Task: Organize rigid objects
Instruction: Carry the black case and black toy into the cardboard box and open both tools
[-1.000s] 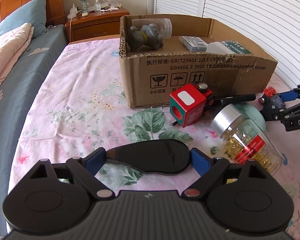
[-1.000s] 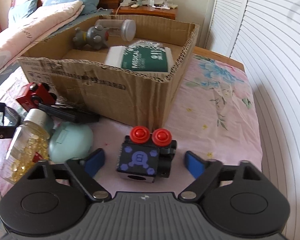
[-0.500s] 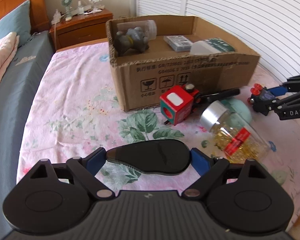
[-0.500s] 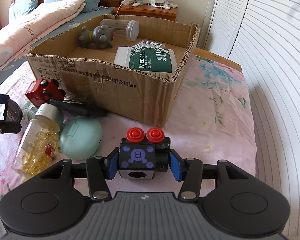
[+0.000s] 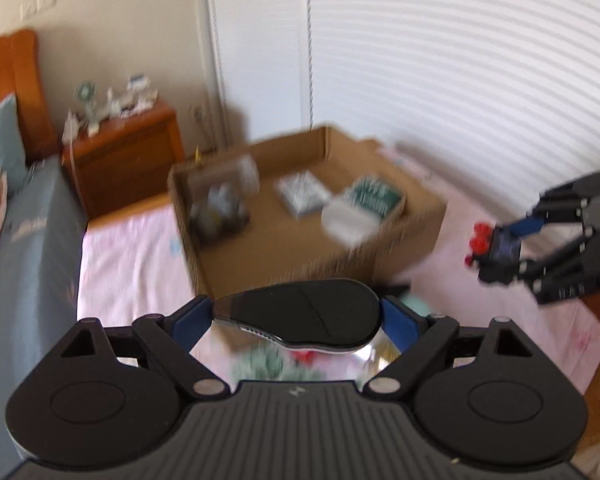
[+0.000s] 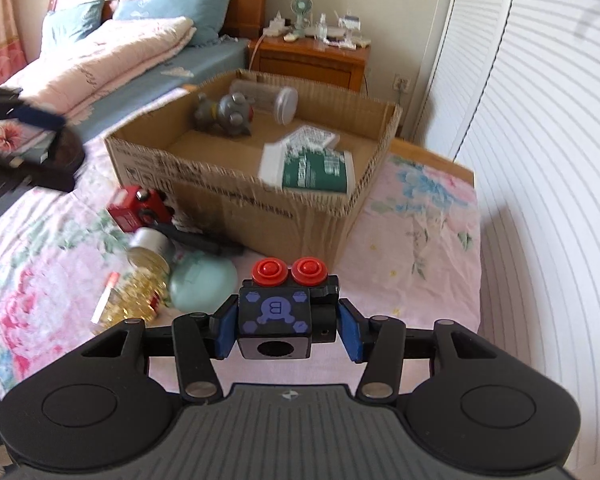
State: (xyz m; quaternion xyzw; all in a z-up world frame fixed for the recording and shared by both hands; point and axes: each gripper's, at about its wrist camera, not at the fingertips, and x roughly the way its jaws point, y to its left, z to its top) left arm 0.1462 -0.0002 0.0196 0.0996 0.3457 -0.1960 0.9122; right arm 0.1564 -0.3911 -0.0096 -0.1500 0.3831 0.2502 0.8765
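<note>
My left gripper [image 5: 296, 316] is shut on a flat black oval case [image 5: 300, 314], held in the air in front of the open cardboard box [image 5: 300, 252]. My right gripper [image 6: 286, 326] is shut on a black cube toy with two red buttons [image 6: 276, 312], lifted above the bed to the right of the box [image 6: 228, 196]; it also shows in the left wrist view [image 5: 496, 248]. The box holds a grey figure [image 6: 226, 114], a clear jar [image 6: 266, 98] and a green-and-white medical pack [image 6: 312, 166].
On the floral sheet by the box lie a red cube toy [image 6: 138, 208], a jar of yellow capsules [image 6: 140, 280], a mint round case [image 6: 202, 284] and a black handle [image 6: 204, 242]. A wooden nightstand [image 6: 312, 56] and slatted doors [image 6: 540, 160] stand behind.
My left gripper has risen with the black case and now looks down into the box. My right gripper closed on the black cube toy and lifted it off the sheet.
</note>
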